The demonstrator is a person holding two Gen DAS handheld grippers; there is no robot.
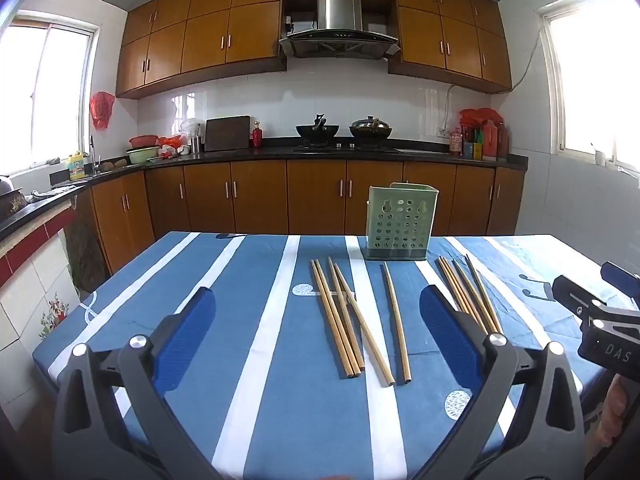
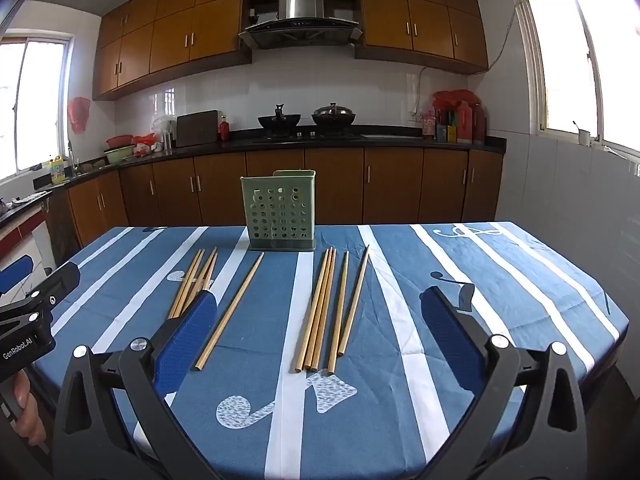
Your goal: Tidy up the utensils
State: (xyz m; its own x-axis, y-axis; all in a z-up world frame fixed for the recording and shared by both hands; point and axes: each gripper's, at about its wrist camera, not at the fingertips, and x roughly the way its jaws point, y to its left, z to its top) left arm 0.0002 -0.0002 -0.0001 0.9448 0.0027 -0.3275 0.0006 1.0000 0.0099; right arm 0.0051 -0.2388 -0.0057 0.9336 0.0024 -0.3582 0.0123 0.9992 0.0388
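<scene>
Chopsticks (image 1: 340, 320) lie loose on the cloth ahead of my left gripper (image 1: 318, 312) and right gripper (image 2: 316, 312), both spread wide and empty, short of the green holder (image 1: 400, 222); thin round sticks may roll from a careless pinch.

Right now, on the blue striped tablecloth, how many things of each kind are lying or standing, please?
Wooden chopsticks: 10
Green perforated holder: 1
Total: 11
</scene>
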